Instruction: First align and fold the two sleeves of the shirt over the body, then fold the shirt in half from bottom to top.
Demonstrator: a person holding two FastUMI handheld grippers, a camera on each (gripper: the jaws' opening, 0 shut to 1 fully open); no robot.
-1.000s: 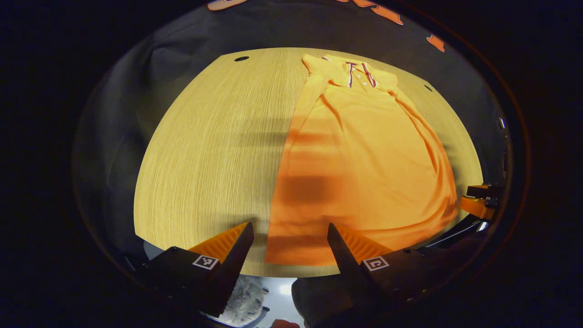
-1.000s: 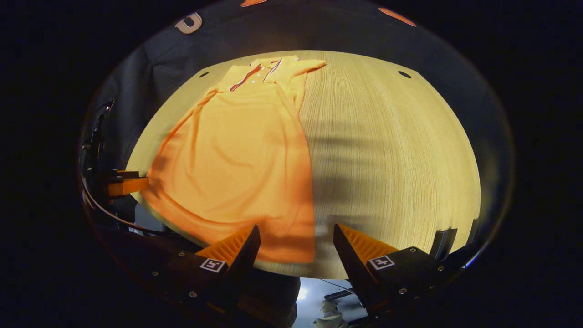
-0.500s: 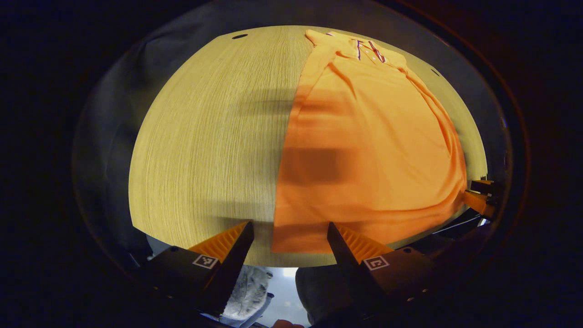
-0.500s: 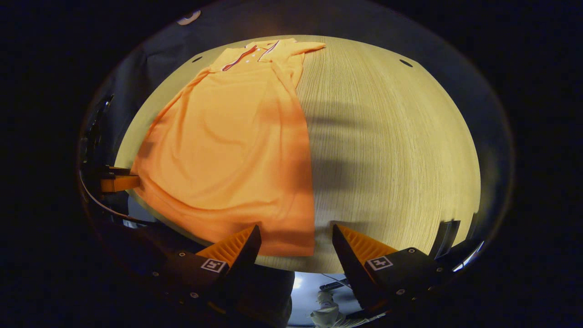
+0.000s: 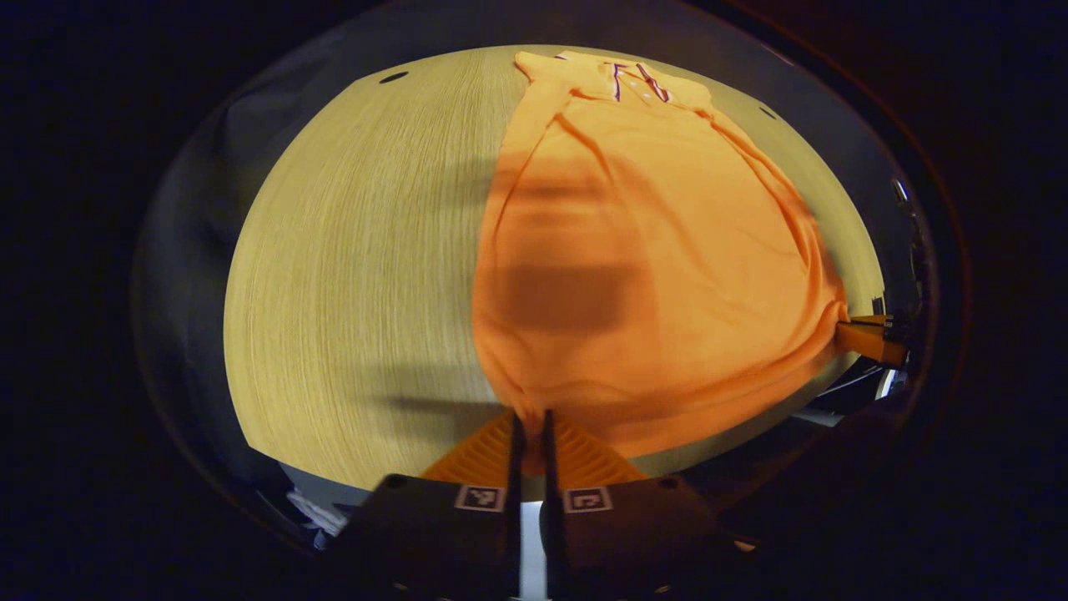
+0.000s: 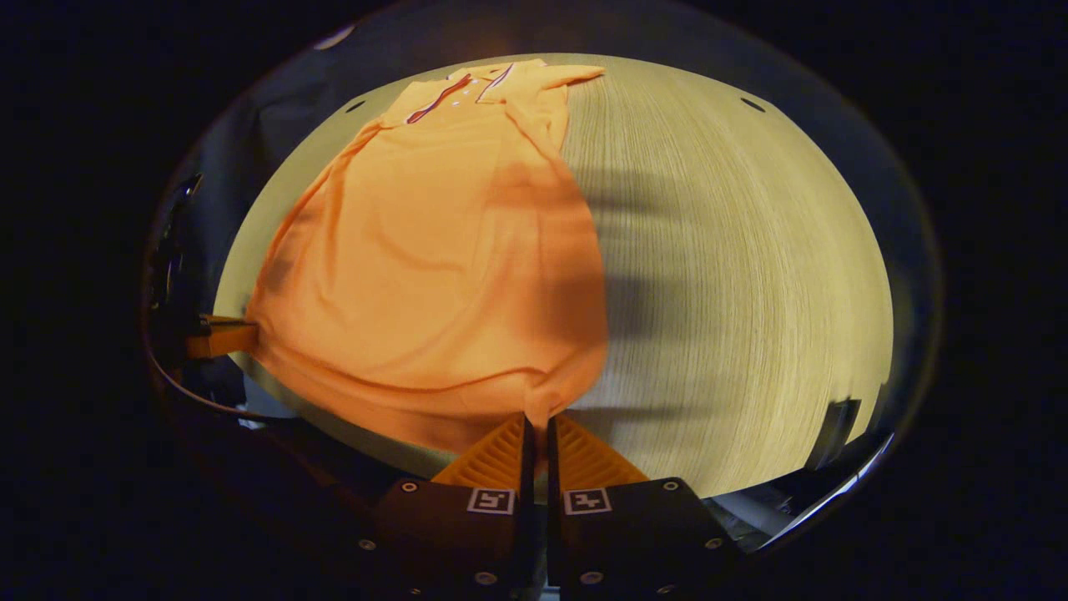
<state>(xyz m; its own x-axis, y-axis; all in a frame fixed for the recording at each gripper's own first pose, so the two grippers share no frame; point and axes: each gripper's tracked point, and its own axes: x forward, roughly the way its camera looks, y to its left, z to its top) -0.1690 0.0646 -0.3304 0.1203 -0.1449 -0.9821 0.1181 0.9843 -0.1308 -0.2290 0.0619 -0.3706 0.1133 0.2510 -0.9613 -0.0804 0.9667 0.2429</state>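
Note:
An orange polo shirt [image 5: 659, 250] [image 6: 434, 250] lies lengthwise on the wooden table, sleeves folded over its body, collar [image 5: 634, 82] [image 6: 467, 83] at the far end. My left gripper [image 5: 531, 417] is shut on the hem's near left corner, the cloth bunched between its fingers. My right gripper [image 6: 536, 419] is shut on the hem's near right corner, and it also appears at the far right of the left gripper view [image 5: 868, 338]. The left gripper appears at the far left of the right gripper view [image 6: 219, 336]. The hem between the two corners sags slightly.
The light wooden table [image 5: 359, 267] [image 6: 734, 267] stretches wide on the outer side of each gripper. Small dark holes [image 5: 392, 77] [image 6: 753, 104] sit near its far corners. Black cloth walls stand behind the table.
Both grippers moved forward onto the hem corners and went from open to shut on the cloth. The corners are now pinched and slightly gathered.

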